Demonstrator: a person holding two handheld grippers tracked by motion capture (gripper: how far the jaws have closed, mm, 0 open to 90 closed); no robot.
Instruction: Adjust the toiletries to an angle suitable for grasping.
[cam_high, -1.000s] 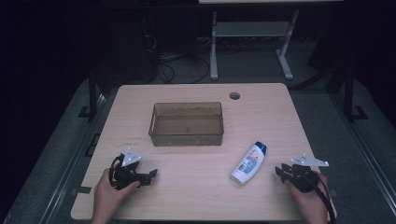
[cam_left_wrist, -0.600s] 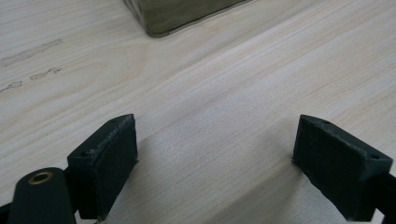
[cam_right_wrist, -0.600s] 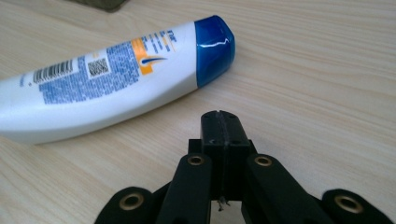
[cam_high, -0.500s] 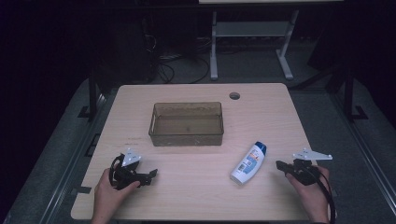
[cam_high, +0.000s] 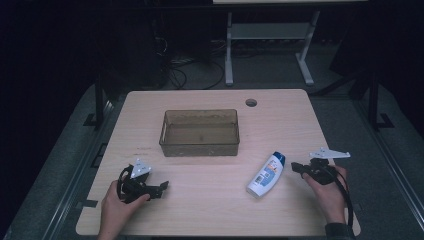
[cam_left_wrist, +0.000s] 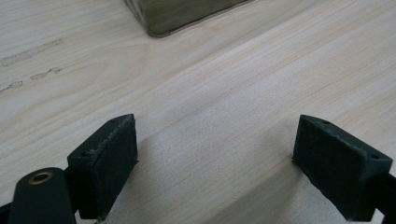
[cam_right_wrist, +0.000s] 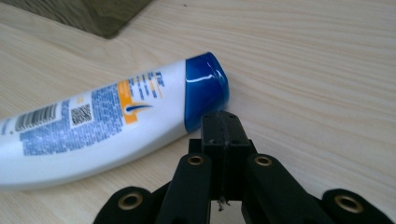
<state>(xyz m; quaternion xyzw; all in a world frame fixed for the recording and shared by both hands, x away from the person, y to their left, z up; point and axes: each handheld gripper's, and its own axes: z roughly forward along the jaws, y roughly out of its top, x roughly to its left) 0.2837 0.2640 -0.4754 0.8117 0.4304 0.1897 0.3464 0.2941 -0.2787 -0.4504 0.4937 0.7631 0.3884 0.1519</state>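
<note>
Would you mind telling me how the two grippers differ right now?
The left gripper has its jaws spread wide over bare table; the right gripper has its jaws pressed together. The left points toward the bin; the right points at the bottle's blue cap. Both hold nothing.

Edges are cropping much here: the white bottle (cam_right_wrist: 107, 130) is losing its base off the right gripper view's left side, the brown bin (cam_left_wrist: 182, 14) is showing one corner, and label print is blurring.
</note>
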